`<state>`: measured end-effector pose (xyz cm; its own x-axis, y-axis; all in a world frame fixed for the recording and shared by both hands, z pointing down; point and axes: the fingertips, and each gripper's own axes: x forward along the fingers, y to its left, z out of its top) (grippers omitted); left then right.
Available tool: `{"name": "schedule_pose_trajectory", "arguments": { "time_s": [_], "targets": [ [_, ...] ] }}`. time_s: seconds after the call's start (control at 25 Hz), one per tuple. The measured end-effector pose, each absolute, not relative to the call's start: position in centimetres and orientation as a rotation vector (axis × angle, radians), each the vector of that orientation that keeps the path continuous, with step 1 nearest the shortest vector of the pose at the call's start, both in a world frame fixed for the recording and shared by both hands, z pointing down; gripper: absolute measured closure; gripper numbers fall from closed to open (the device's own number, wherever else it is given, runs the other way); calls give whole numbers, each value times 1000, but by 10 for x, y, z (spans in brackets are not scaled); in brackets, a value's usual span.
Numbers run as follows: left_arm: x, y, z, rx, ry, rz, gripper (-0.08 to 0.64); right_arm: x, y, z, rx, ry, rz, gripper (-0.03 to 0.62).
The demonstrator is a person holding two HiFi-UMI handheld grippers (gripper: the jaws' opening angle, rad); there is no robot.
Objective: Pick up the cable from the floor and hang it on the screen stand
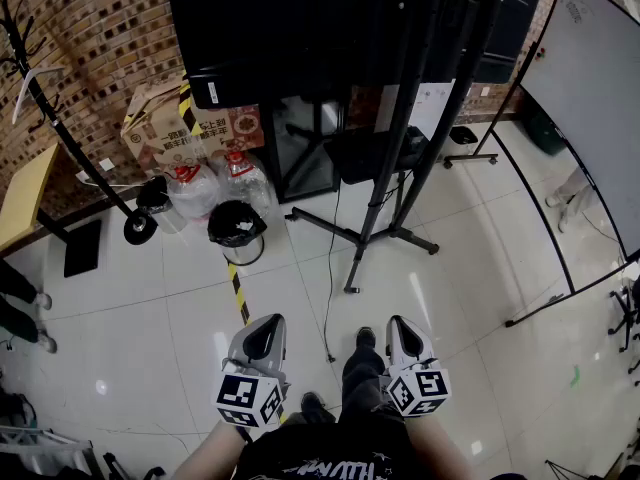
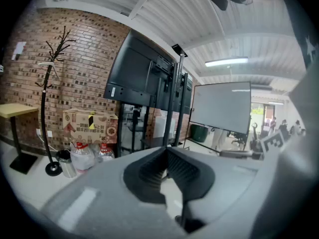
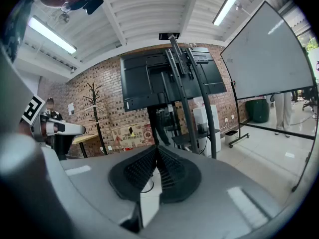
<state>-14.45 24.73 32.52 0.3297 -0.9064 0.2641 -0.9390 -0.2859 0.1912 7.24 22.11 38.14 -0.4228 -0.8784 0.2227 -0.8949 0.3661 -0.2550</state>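
Floor [image 1: 180,308]: glossy white tile, reflective.
Wall [image 1: 100,28]: rough brick.
Screen stand [image 1: 378,200]: matt black metal.
Box [image 1: 160,128]: brown cardboard.
Table [image 1: 25,193]: smooth pale wood.

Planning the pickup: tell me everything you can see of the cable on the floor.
The cable is a thin dark cord lying slack on the pale floor tiles. It runs from beneath the screen stand in a curve, ending by the person's shoes. The left gripper and right gripper, both shut, are held above, not touching it.

White tile floor [image 1: 480,298] with thin black cable [image 1: 326,308], screen stand [image 1: 369,218] feet, black bin [image 1: 236,226], water jugs [image 1: 195,190].
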Motion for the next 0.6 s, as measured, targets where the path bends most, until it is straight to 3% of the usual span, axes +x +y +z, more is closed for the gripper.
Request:
{"name": "schedule_pose_trajectory", "arguments": {
  "time_s": [0.6],
  "targets": [
    [-122, 87, 334, 2182, -1786, 193, 554, 59, 20, 448, 1401, -2600, 494, 584]
  ]
}}
